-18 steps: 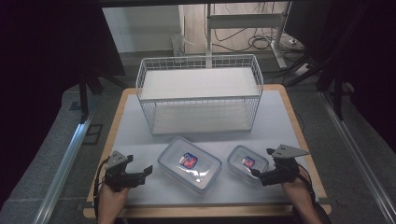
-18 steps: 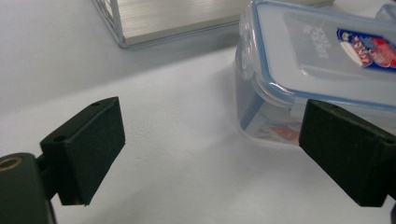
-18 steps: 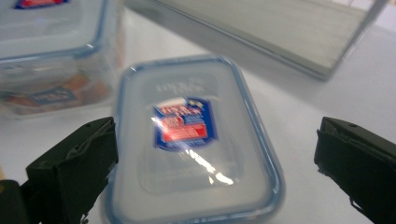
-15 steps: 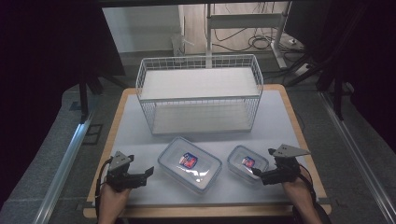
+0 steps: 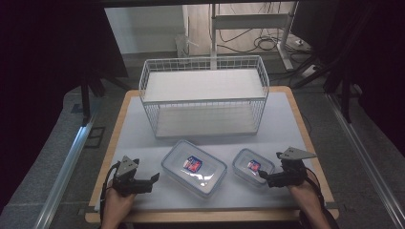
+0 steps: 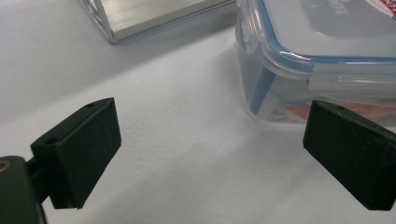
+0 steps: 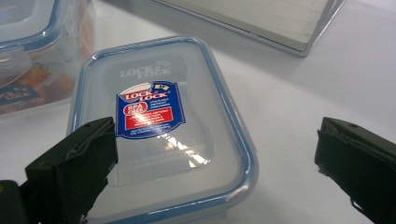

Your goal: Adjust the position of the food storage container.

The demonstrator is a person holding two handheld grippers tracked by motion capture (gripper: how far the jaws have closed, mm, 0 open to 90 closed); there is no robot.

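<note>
Left gripper [image 5: 152, 179] jaws apart beside large container [image 5: 193, 167], right gripper [image 5: 263, 177] jaws apart at small container [image 5: 253, 166], nothing clamped

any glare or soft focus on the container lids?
High view: dim surroundings, glare patch on the large container. Right gripper view: streaky glare below the label on the small container, near claw pads soft. Left gripper view: large container's corner slightly blurred.

- Larger container [image 6: 322, 60] runs off the left gripper view's top and right edges.
- Small print on the smaller container's label [image 7: 148, 111] is unreadable.
</note>
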